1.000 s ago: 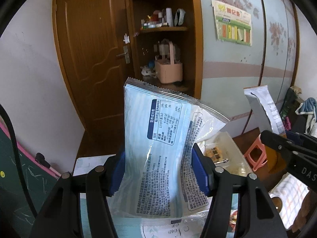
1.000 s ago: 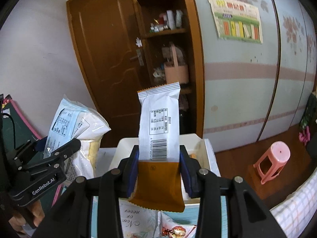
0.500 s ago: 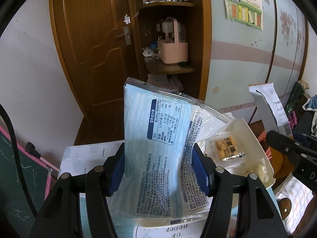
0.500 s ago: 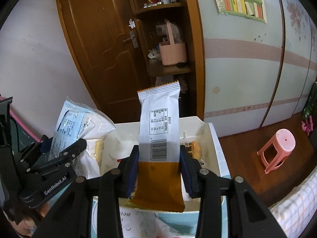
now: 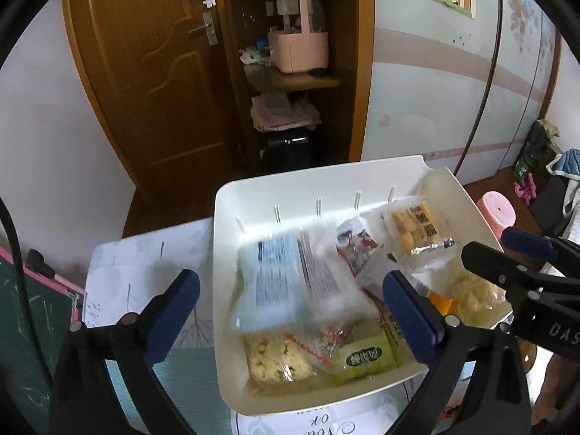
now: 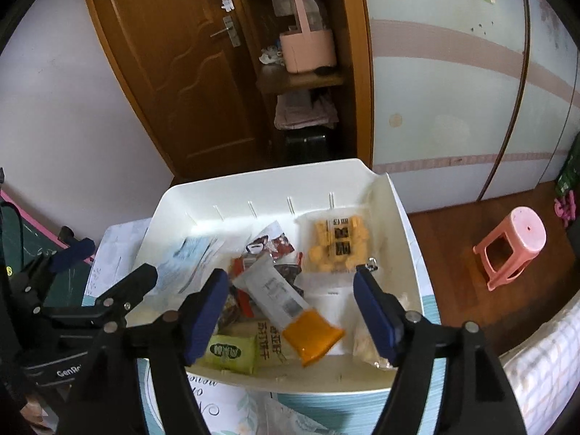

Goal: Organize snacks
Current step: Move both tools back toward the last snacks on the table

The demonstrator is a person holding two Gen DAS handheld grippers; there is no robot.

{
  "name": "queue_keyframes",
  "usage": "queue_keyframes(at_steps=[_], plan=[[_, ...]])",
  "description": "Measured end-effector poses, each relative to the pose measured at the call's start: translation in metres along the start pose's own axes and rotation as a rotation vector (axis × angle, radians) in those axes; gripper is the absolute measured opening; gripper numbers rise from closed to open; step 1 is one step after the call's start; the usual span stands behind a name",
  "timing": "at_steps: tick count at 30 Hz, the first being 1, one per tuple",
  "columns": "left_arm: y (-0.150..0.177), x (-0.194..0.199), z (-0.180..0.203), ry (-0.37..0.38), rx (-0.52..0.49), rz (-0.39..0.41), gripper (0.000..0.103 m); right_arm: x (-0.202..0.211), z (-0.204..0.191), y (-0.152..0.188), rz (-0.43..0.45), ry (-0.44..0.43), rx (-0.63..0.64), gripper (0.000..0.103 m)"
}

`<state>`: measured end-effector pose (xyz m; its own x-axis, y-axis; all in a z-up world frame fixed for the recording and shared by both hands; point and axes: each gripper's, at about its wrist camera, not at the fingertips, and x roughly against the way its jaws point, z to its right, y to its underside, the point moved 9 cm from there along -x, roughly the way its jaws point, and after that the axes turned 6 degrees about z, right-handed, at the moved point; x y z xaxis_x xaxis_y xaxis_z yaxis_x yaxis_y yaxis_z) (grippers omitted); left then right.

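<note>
Left wrist view: both grippers (image 5: 290,311) (image 6: 291,308) spread apart over white bin (image 5: 311,188) of snacks

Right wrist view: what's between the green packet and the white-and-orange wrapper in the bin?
In the right wrist view, a pale packet with dark printed characters lies between the green packet and the white-and-orange wrapper, inside the white bin.

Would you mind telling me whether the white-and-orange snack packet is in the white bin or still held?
In the bin. The white-and-orange packet lies on other snacks inside the white bin, and the right tool is open above it.
</note>
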<state>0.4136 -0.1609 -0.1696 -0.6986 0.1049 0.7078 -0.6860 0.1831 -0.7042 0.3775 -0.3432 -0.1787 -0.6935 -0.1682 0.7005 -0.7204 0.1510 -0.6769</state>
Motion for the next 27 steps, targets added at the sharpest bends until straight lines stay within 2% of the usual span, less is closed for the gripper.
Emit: queue_keyframes(at_steps=[13,19,27], plan=[[0.012,0.021,-0.002,0.003,0.014,-0.003,0.101,0.021,-0.005,0.013,0.004,-0.011,0.003,0.072],[0.011,0.056,-0.008,0.012,0.045,0.016,0.101,0.049,-0.003,0.023,0.019,-0.002,0.013,0.072],[0.016,0.127,-0.008,0.053,0.055,0.08,0.101,0.098,-0.002,0.039,0.056,0.001,0.04,0.073]])
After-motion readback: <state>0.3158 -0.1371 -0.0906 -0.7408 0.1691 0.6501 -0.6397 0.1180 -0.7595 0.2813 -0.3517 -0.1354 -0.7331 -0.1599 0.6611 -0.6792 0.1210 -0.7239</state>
